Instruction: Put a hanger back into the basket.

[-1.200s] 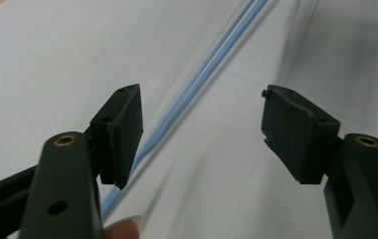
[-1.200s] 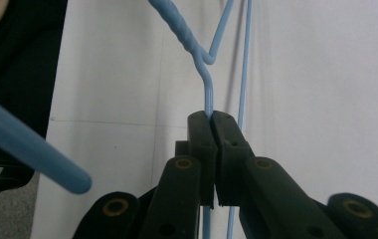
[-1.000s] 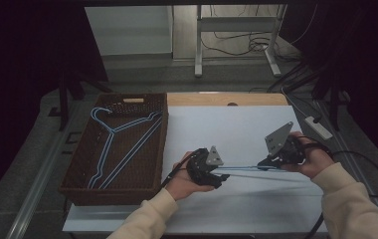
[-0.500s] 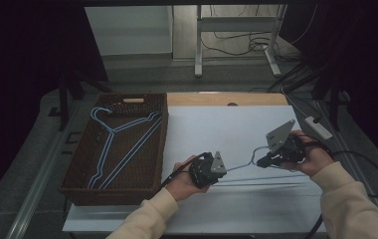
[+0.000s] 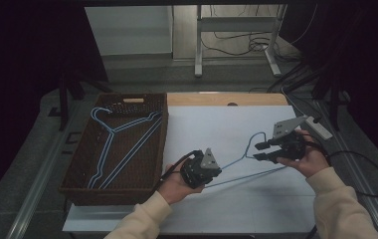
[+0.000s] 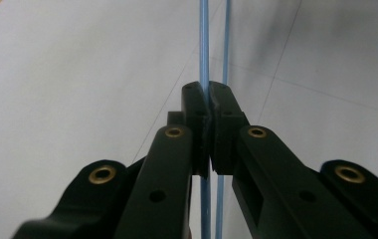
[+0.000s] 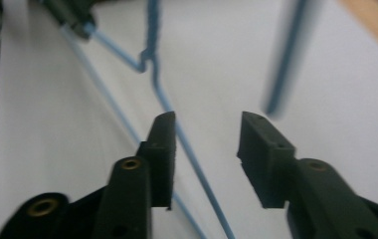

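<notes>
Dim room, white table [image 5: 227,129] with a wooden strip at the far edge, cables on the floor behind it. Going left to right, so starting with our wicker basket [image 5: 80,172] off to the left of the left gripper: we count two blue hangers [image 5: 122,144] lying in it already, overlapping each other, hooks pointing toward the far end.

Next, our left gripper [image 5: 202,170] is clamped tight on one arm of a third hanger [image 5: 246,159], the wire pinched right between the pads in the left gripper view [image 6: 205,74]. That hanger stretches from the left gripper across to the right one, with its hook curling up just beside the right jaws. It looks tilted, and we can't tell whether the far end rests on the table.

Our right gripper [image 5: 262,151] has its jaws spread apart, and in the right gripper view the wire [image 7: 177,124] runs between them, close to the left pad, but nothing is squeezed.

Progress-wise, we'd say two of three hangers are done and this is the last one on the table, as far as we can see. What's left: swing it left over the basket rim and drop it on the other two. So that's three hangers, one basket, two grippers.
</notes>
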